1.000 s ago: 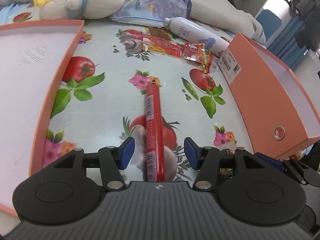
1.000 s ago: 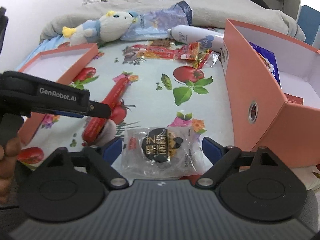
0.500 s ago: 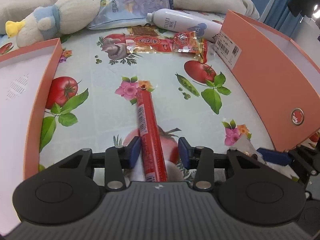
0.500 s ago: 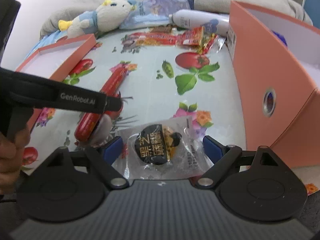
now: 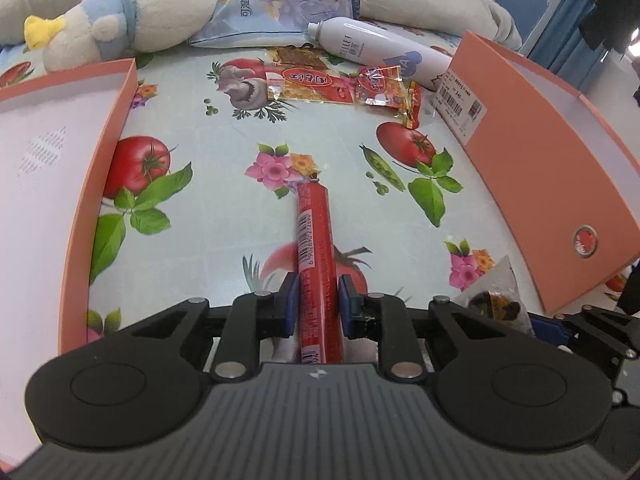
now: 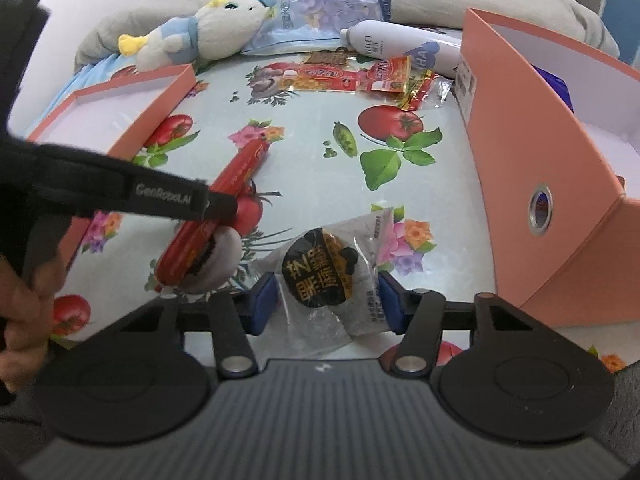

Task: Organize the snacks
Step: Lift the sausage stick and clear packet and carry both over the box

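- Left wrist view: left hand-held gripper [image 5: 316, 304] low over the desk [image 5: 224, 216] with its printed vegetable cloth; jaws narrow and closing on the red sausage stick [image 5: 316, 248], blue pads [image 5: 289, 300] against both its sides near the near end; far end of the stick pointing away toward the middle of the desk.
- Far on the desk: flat red snack packet [image 5: 312, 86], small red-and-yellow sachet [image 5: 380, 88] just right of it, white spray bottle [image 5: 376, 50] lying on its side behind them; plush toy [image 5: 132, 16] and pale blue bag [image 5: 280, 8] at the far edge.
- Shallow orange lid [image 5: 116, 132] at the left, taller orange box [image 5: 540, 184] at the right; corner of a clear pouch with a dark label [image 5: 496, 300] near right, beside the other tool.
- Right wrist view: right hand-held gripper [image 6: 326, 300] with jaws about half-wide and closing; clear pouch with a dark label [image 6: 324, 276] between them, crumpled and bowed, blue pads [image 6: 264, 296] touching its two edges.
- Left hand-held gripper [image 6: 216, 212] crossing the near left, clamped on the red sausage stick [image 6: 236, 172]; a hand [image 6: 24, 312] on its grip at the left edge.
- Orange box [image 6: 532, 152] just right of the pouch, white inside, something blue within at its far end; orange lid [image 6: 132, 104] far left; red packets, white bottle and plush toy along the far side.
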